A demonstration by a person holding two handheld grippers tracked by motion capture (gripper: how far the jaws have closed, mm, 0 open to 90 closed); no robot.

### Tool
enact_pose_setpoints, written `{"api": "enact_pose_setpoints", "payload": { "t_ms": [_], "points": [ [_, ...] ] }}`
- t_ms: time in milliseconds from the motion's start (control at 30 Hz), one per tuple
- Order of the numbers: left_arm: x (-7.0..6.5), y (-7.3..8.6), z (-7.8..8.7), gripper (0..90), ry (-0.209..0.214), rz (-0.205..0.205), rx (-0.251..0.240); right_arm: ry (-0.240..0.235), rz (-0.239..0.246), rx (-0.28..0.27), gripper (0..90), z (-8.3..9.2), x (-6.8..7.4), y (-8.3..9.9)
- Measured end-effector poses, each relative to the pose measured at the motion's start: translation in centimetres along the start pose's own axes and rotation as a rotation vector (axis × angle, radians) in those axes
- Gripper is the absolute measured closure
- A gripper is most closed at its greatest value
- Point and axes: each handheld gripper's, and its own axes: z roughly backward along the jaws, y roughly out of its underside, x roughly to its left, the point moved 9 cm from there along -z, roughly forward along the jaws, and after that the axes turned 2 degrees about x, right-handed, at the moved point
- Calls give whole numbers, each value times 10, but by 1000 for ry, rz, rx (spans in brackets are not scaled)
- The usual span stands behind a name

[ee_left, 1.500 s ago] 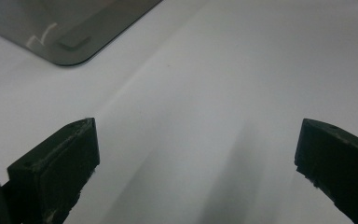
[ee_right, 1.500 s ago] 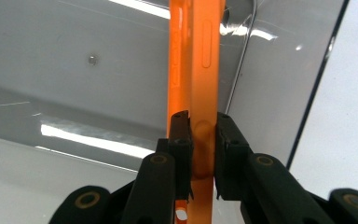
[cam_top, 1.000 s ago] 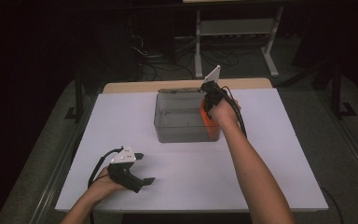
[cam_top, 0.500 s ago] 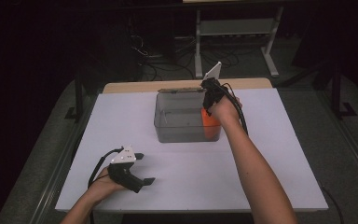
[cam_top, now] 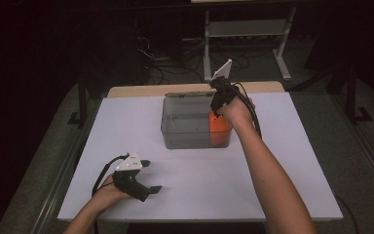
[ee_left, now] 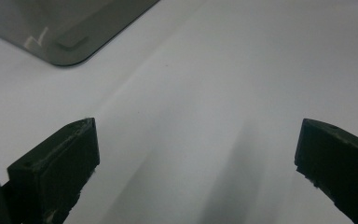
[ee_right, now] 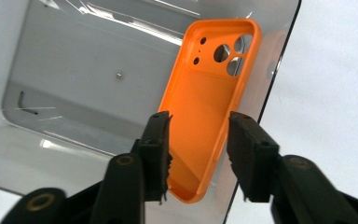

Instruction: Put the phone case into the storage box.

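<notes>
Right gripper (ee_right: pixel 198 154) over right end of clear plastic bin (cam_top: pixel 187 127), pointing down into it. Fingers have just been opening; orange phone case (ee_right: pixel 209 102) between them, pads now slightly off its edges. Case inside bin, leaning against right wall. Left gripper (cam_top: pixel 148 176) low on white counter (cam_top: pixel 272 161), near front left, fingers wide apart, nothing between. Bin corner just ahead of it.

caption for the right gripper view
Right gripper, jaws just opening, straddles an orange phone case lying in a clear bin.
</notes>
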Motion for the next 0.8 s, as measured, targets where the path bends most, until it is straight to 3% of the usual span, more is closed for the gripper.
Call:
{"api": "enact_pose_setpoints", "payload": {
  "t_ms": [200, 467, 800],
  "points": [
    [0, 0, 0, 0, 0, -1, 3, 2, 29, -23, 451, 5, -1, 0],
    [0, 1, 0, 0, 2, 0, 5, 50, 61, -77, 263, 8, -6, -1],
    [-1, 0, 0, 0, 3, 1, 2, 19, 75, -169, 77, 5, -11, -3]
  ]
}}
